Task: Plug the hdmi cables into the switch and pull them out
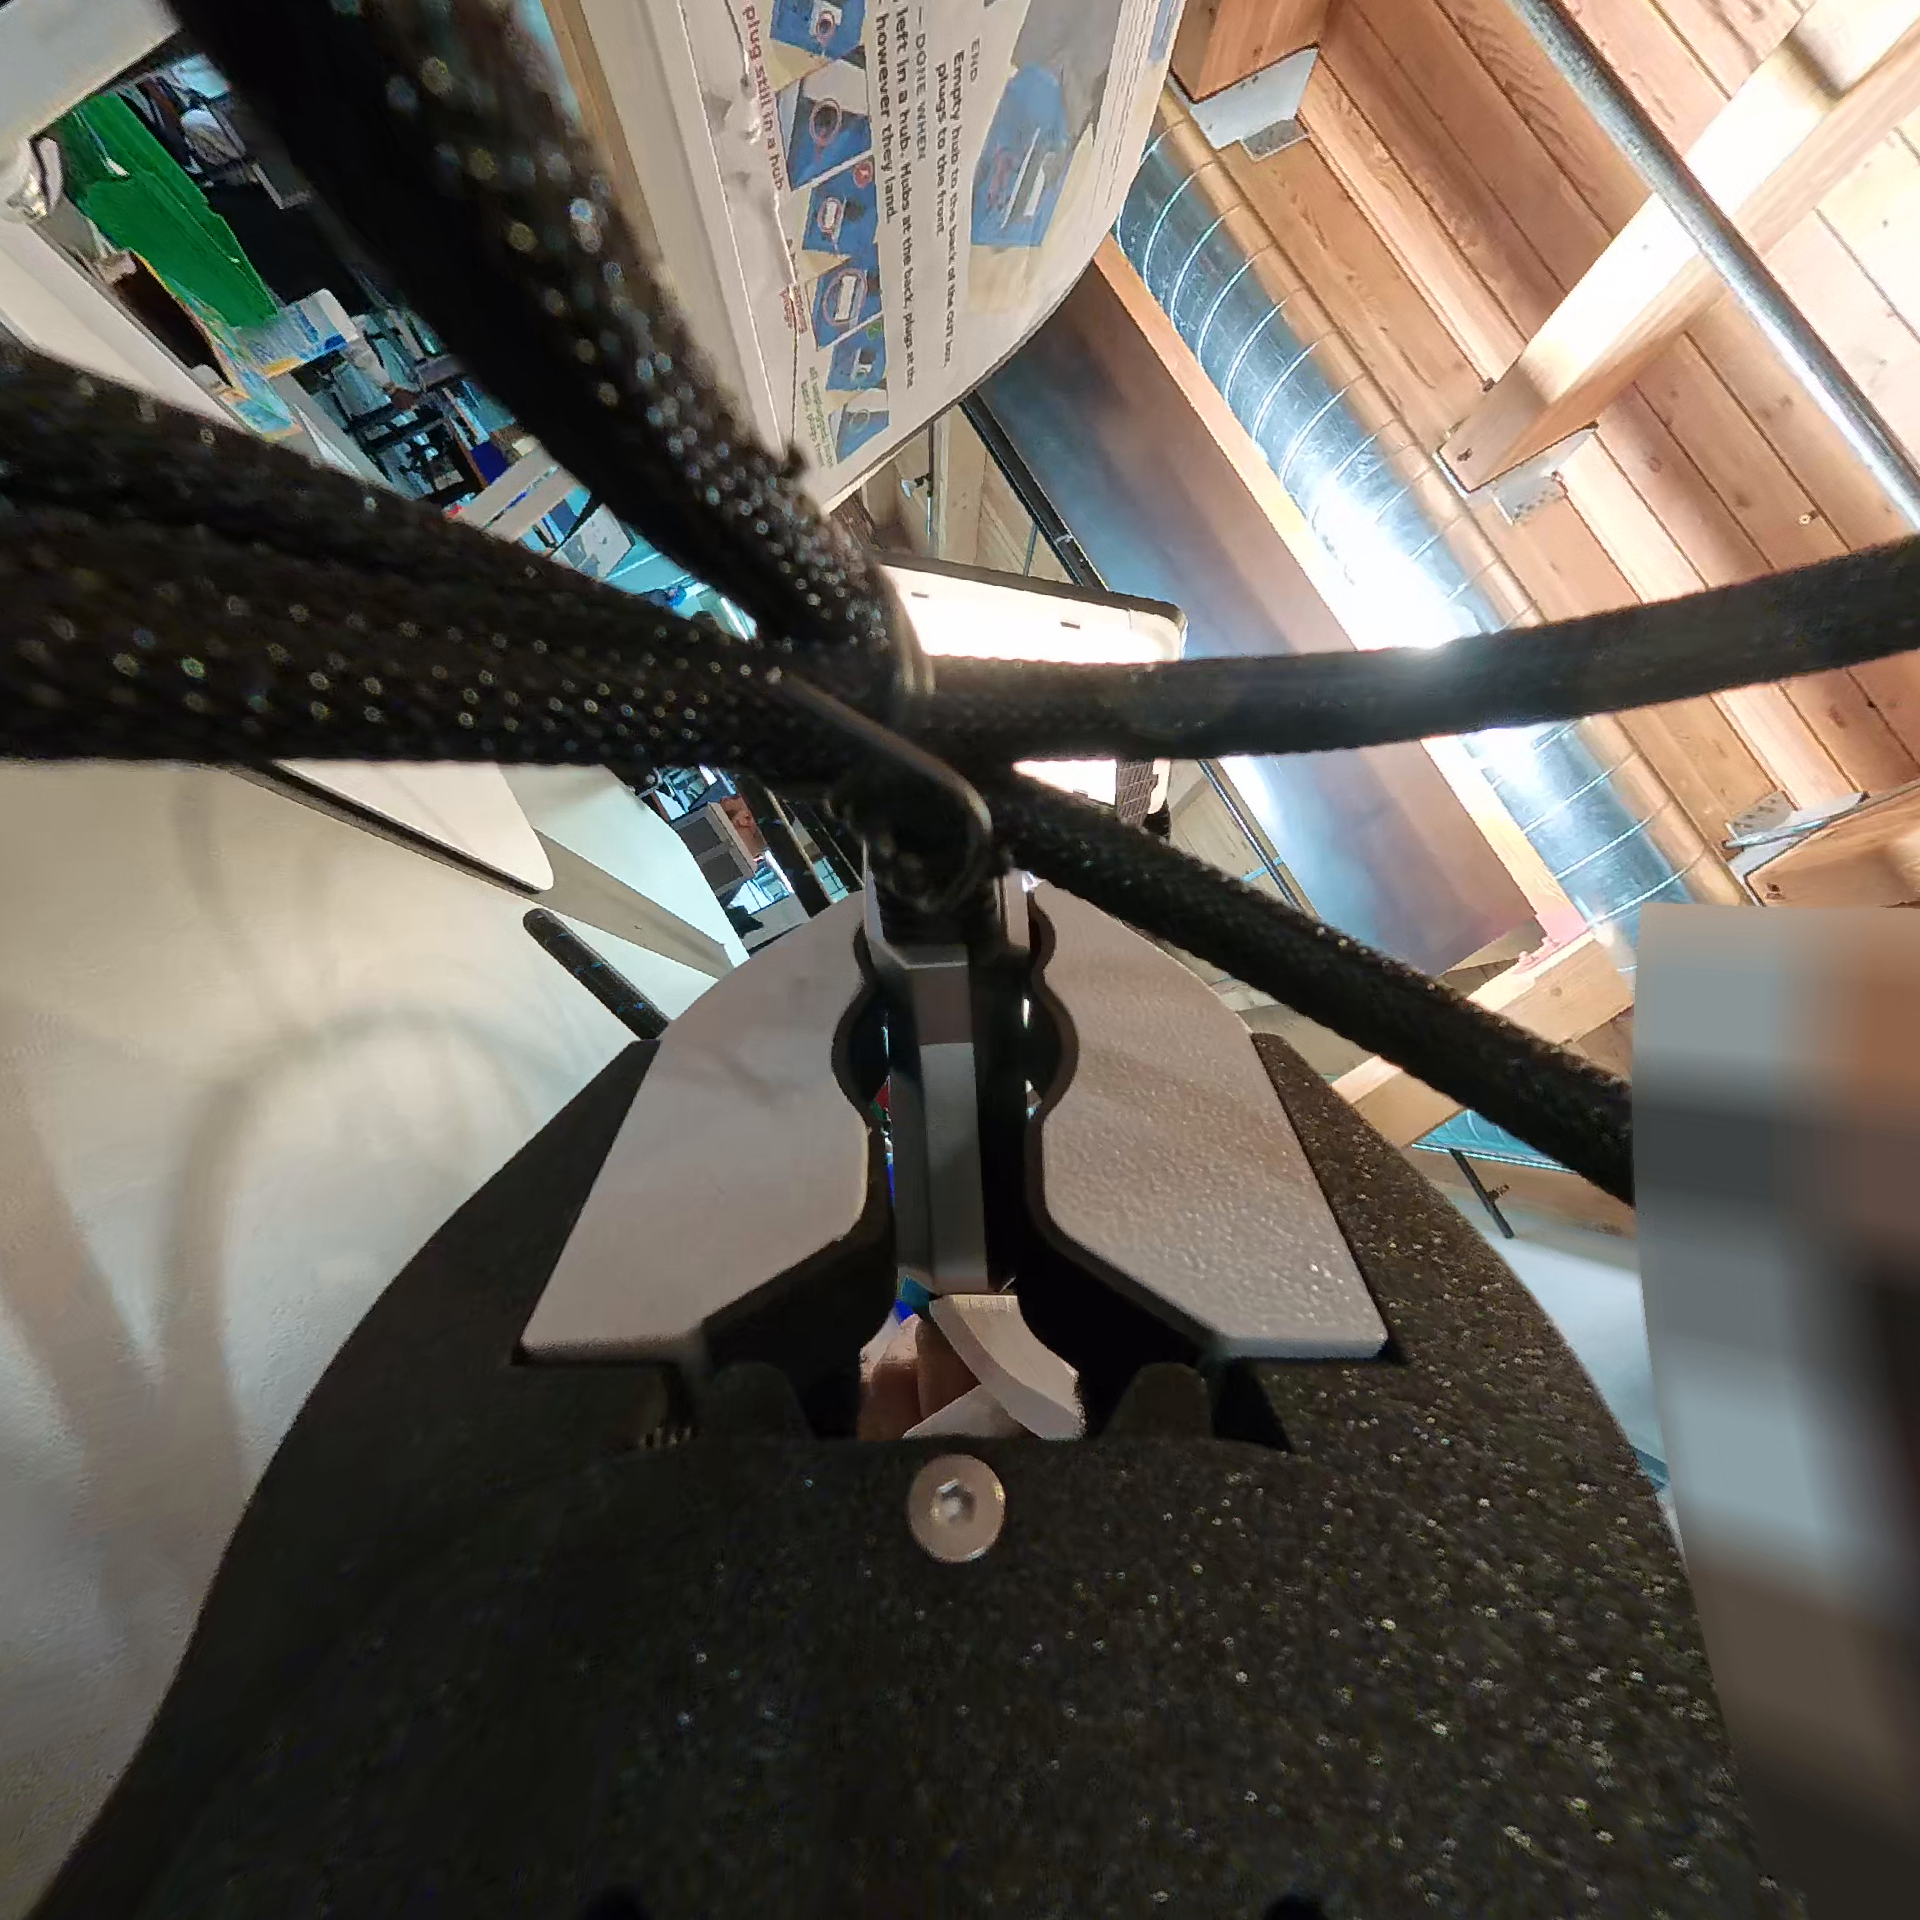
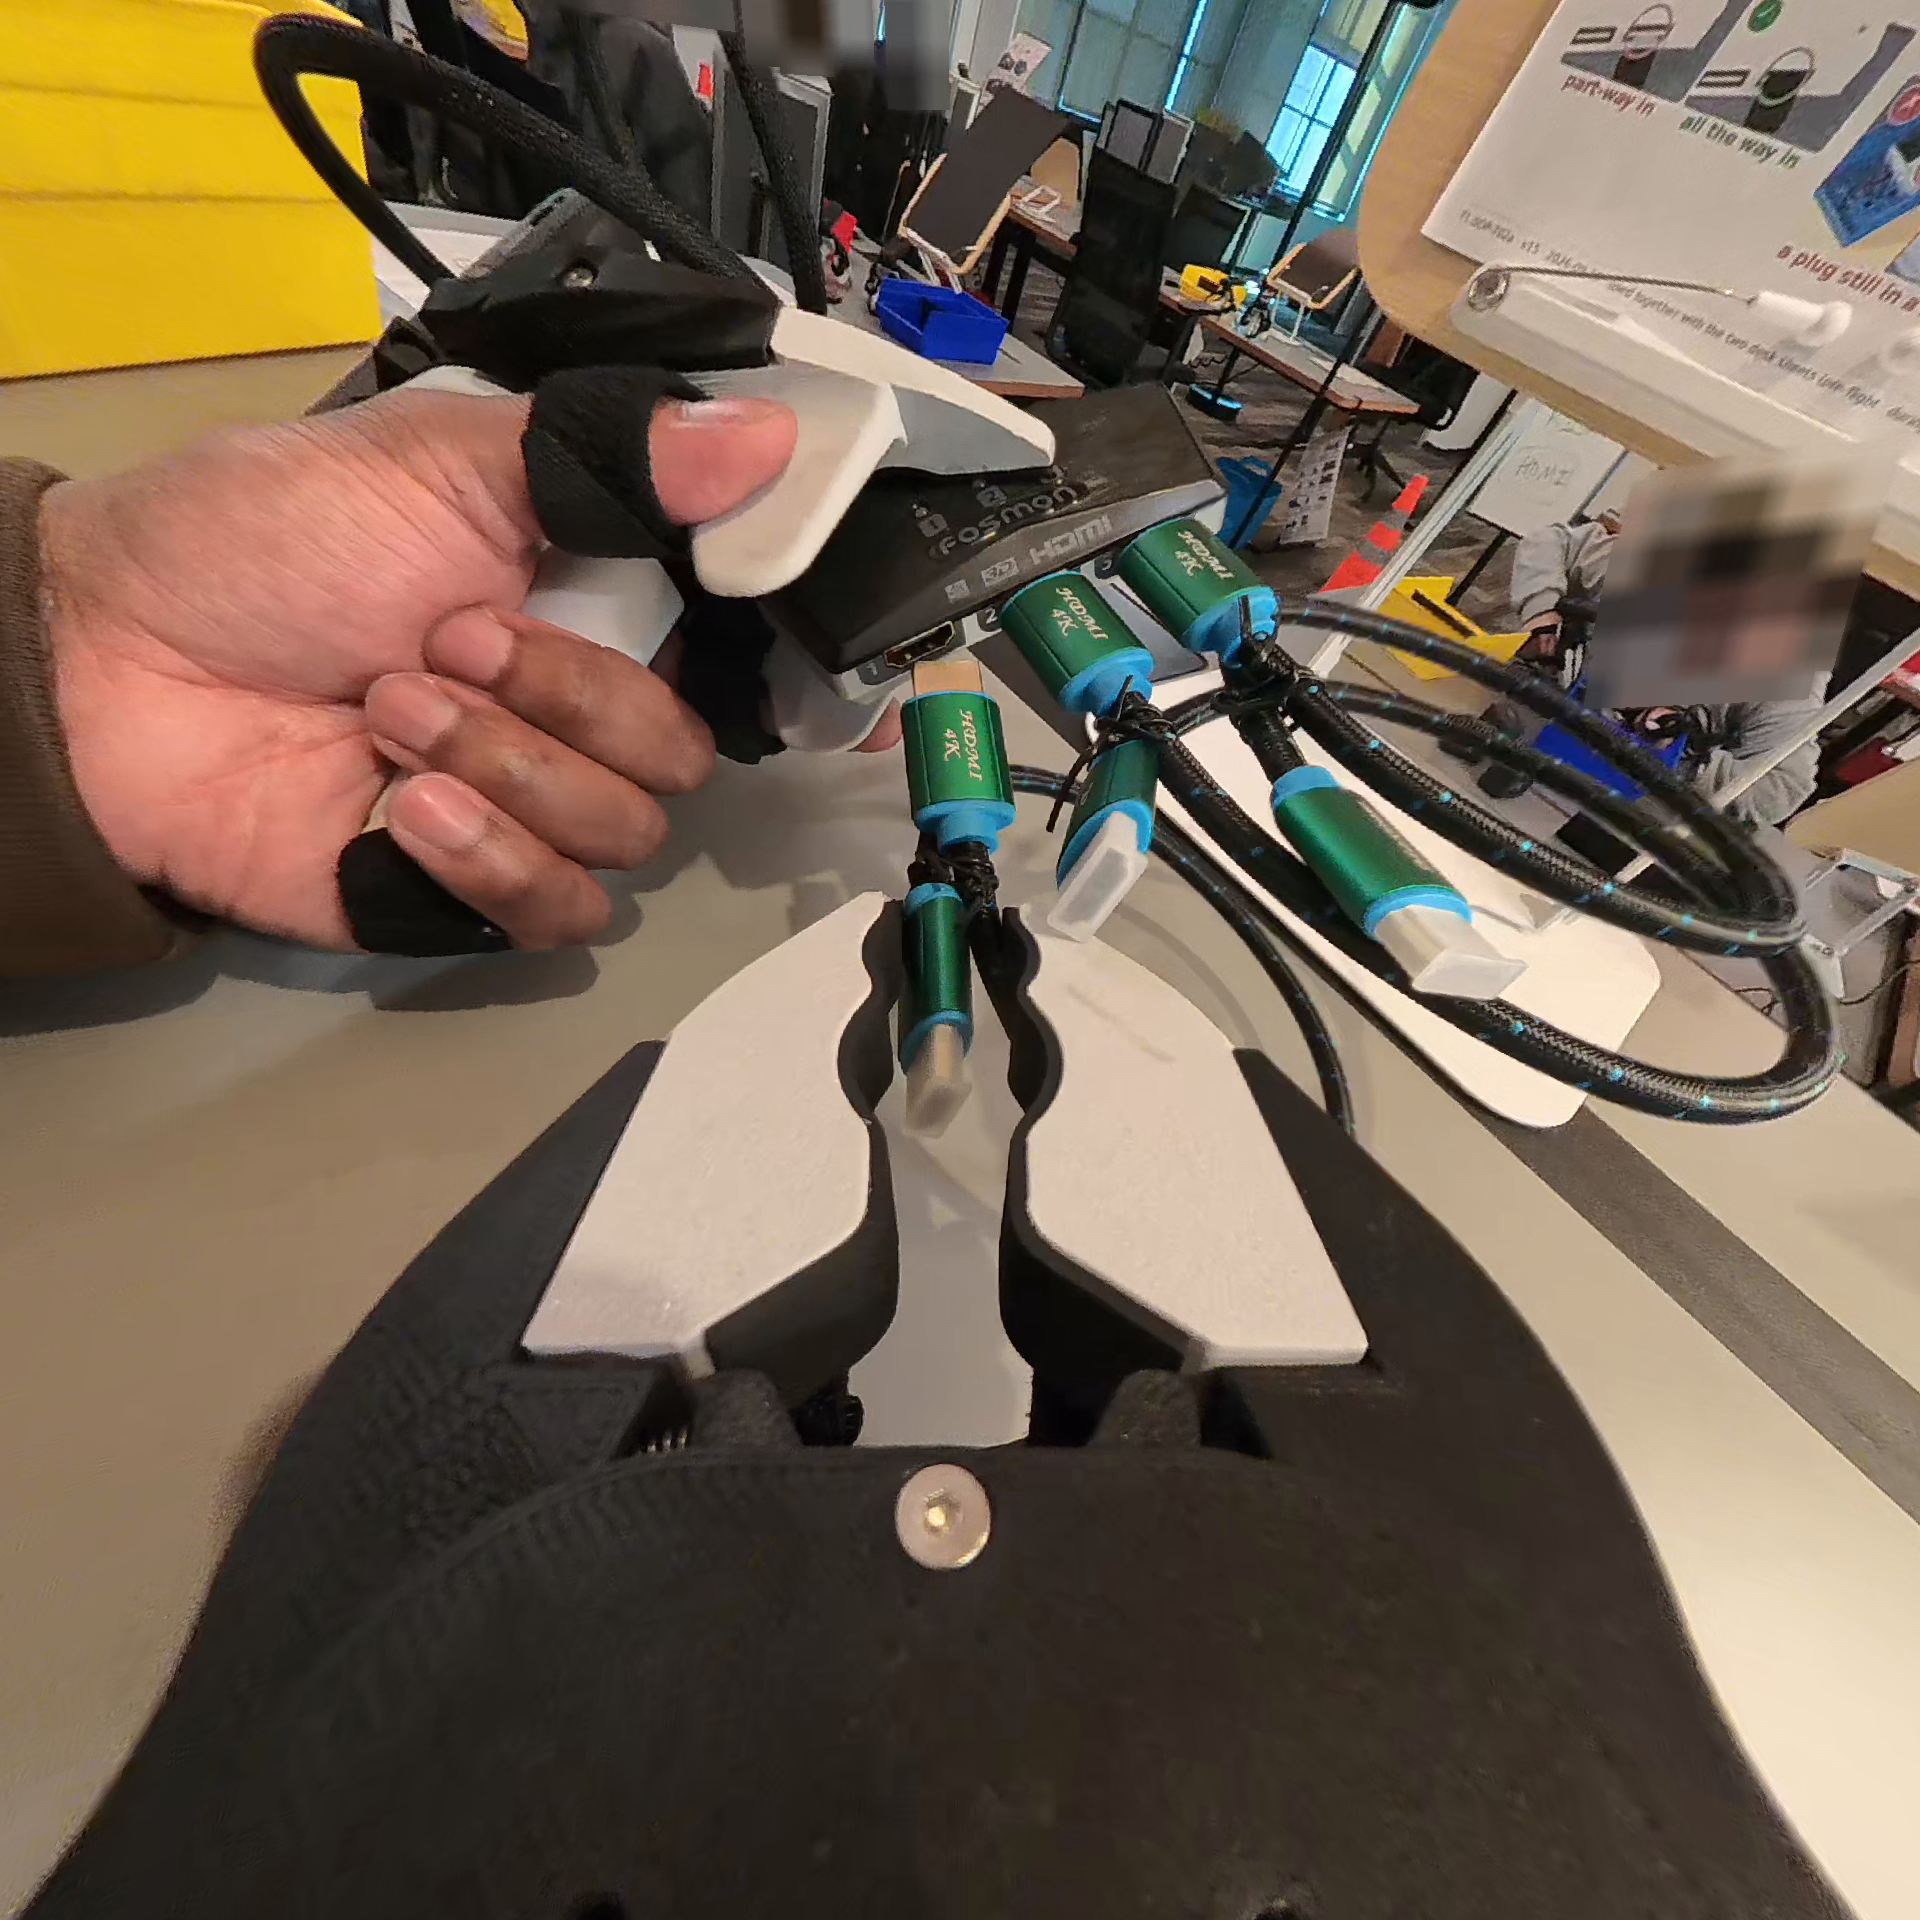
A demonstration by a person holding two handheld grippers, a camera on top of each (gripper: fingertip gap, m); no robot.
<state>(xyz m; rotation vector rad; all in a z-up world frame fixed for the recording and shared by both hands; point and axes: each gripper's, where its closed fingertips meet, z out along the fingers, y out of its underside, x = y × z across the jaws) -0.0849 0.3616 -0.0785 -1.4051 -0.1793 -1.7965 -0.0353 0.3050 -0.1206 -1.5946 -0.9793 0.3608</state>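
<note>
Right tongs (image 2: 940,997) clamped on green metal plug with blue collar (image 2: 935,982), its tied twin (image 2: 954,764) dead ahead, long axis in line, tip just short of black switch box (image 2: 1029,540) pinched in left tongs (image 2: 831,582).

Right wrist view, here's the tally: one black switch box (image 2: 1049,530) at upper centre, with three ports along its edge. Six green plugs in all: two seated in the box (image 2: 1081,634) (image 2: 1190,577), one just out of the first port (image 2: 951,753), and three capped ones (image 2: 935,997) (image 2: 1107,831) (image 2: 1371,862) lower down. Three braided cables (image 2: 1662,883) loop at right. One hand (image 2: 312,644) at left. Two printed sheets: one upper right (image 2: 1704,135), one at the top of the left wrist view (image 1: 883,208).
</note>
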